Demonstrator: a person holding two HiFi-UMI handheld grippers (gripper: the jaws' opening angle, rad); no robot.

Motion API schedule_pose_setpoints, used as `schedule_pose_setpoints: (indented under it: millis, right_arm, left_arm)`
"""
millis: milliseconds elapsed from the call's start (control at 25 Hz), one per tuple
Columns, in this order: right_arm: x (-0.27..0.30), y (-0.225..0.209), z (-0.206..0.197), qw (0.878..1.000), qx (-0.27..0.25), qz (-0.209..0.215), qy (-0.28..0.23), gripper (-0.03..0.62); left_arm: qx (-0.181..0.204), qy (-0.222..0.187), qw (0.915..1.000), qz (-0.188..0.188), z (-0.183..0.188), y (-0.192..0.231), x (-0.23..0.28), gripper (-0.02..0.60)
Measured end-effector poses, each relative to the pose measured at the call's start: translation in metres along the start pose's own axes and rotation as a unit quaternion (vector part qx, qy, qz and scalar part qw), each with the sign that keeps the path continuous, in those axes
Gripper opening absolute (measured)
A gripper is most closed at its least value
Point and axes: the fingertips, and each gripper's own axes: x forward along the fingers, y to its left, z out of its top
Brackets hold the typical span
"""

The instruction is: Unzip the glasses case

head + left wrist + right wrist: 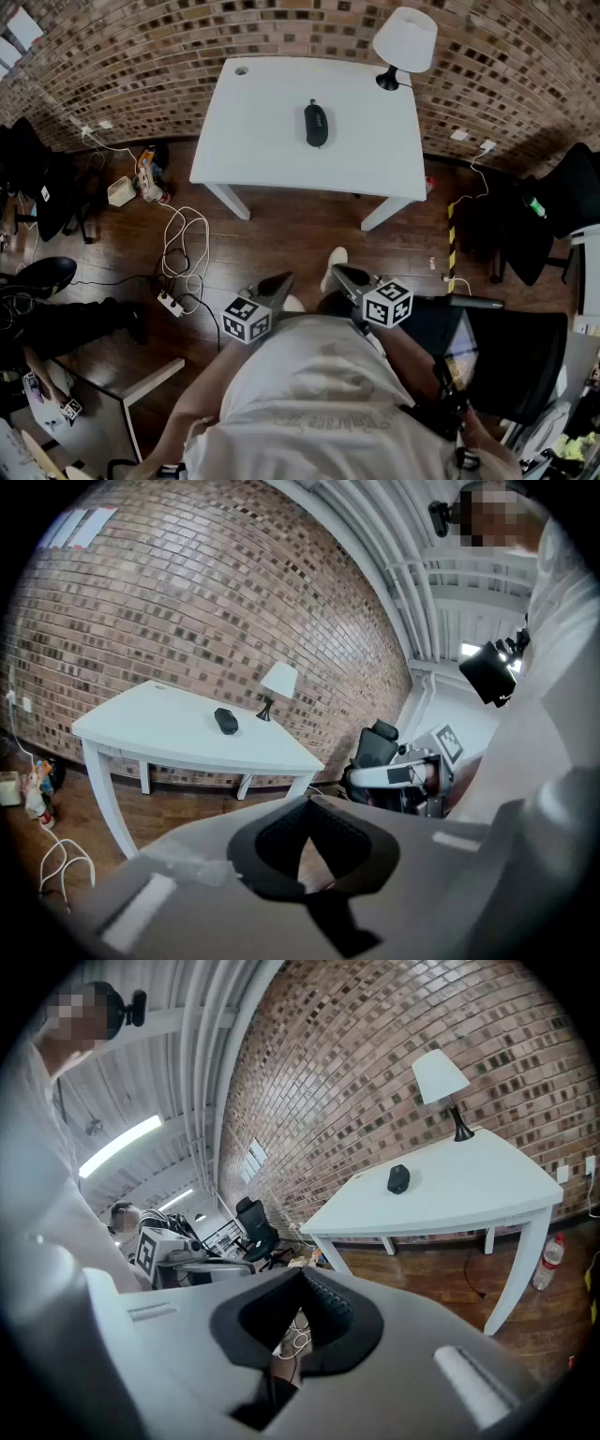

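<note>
At the left, white cables (185, 246) loop over the wooden floor beside a power strip (171, 303). The left gripper (277, 281) is held close to the person's body, its jaws together with nothing between them. Well ahead of it, the black glasses case (317, 124) lies zipped near the middle of the white table (262, 141), untouched. The right gripper (345, 274) sits just beside the left one, jaws likewise closed and empty. A white lamp (405, 42) stands on the table's far right corner.
</note>
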Motion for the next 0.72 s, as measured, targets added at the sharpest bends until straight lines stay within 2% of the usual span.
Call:
schedule_pose_setpoints:
  millis: [440,720]
  right_arm:
    - [0.009,-0.050,0.044,1.000,-0.002,0.003,0.002,0.008]
    - [0.016,-0.086,0.073,1.000,0.006,0.013,-0.006,0.008]
  left_arm:
    - [0.013,0.015,0.9997,-0.012,0.038,0.005,0.060,0.005]
    - [0.023,0.035,0.9991,-0.002,0.063,0.020,0.095,0.005]
